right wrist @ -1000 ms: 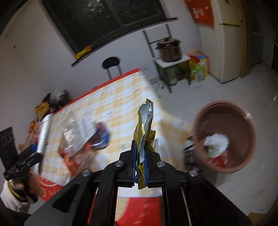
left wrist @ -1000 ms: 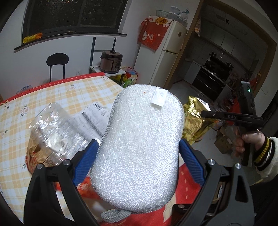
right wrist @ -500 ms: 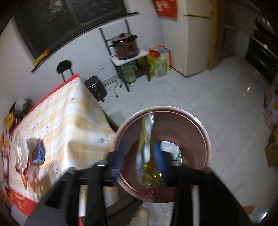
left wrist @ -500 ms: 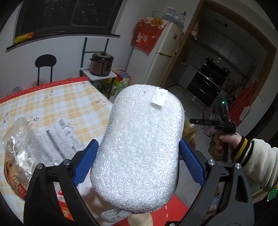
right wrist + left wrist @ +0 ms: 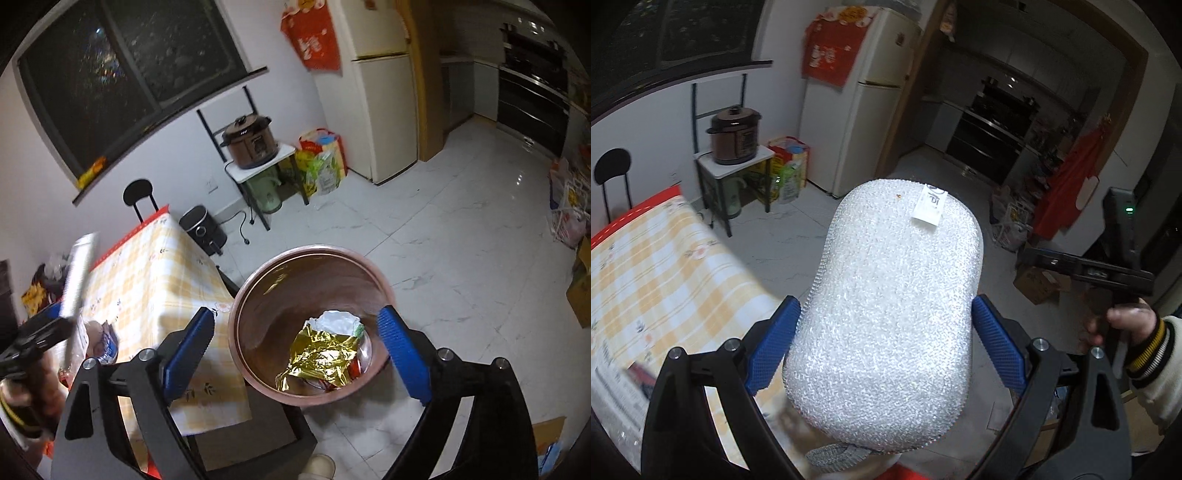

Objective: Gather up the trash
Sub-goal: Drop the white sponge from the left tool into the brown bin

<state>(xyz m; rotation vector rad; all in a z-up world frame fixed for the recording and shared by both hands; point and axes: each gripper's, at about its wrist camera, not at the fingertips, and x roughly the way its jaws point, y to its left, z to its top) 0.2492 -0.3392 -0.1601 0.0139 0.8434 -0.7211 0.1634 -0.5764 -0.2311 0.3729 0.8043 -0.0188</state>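
Crumpled gold wrapper (image 5: 323, 356) inside brown bin (image 5: 258, 291)

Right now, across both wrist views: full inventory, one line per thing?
bin: 1, brown, on the floor beside the table.
gold wrapper: 1, gold foil, inside the bin on other trash.
scrub pad: 1, silver, between the left gripper's fingers.
table: 1, yellow checked cloth with red edge, left of the bin.
cooker: 1, brown, on a small stand by the wall.
fridge: 1, cream, by the doorway.
chair: 1, black, behind the table.
left gripper: 1, black with blue fingers, closed on the scrub pad.
right gripper: 1, black with blue fingers, jaws just opened, nothing between them, above the bin.
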